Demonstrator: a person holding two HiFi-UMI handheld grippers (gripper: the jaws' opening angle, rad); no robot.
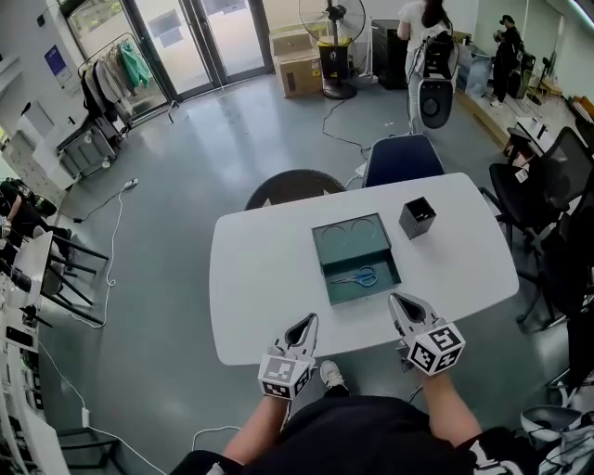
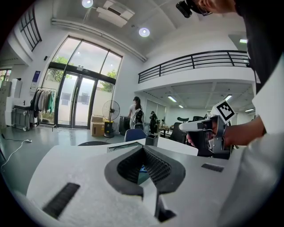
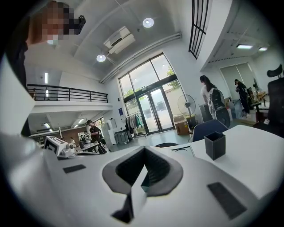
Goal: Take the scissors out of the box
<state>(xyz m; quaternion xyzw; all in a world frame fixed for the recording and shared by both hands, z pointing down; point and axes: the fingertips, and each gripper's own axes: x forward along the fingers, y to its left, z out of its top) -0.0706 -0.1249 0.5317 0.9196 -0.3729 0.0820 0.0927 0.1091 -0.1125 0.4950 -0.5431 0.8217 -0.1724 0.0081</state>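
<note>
Blue-handled scissors (image 1: 360, 276) lie in the near half of an open teal box (image 1: 345, 289) in the middle of the white table (image 1: 269, 278). My left gripper (image 1: 309, 320) hovers over the table's near edge, left of the box, jaws together and empty. My right gripper (image 1: 396, 299) is at the box's near right corner, also shut with nothing in it. In the left gripper view the shut jaws (image 2: 143, 147) point at the box (image 2: 122, 145), with the right gripper (image 2: 184, 127) beside them. The right gripper view shows its closed jaws (image 3: 143, 148) and the box rim (image 3: 182, 148).
A black square cup (image 1: 417, 217) stands on the table right of the box (image 3: 214, 145). A blue chair (image 1: 402, 158) and a dark round chair (image 1: 295, 186) sit at the far edge, and a black office chair (image 1: 548, 186) to the right. People and a fan (image 1: 332, 28) are far back.
</note>
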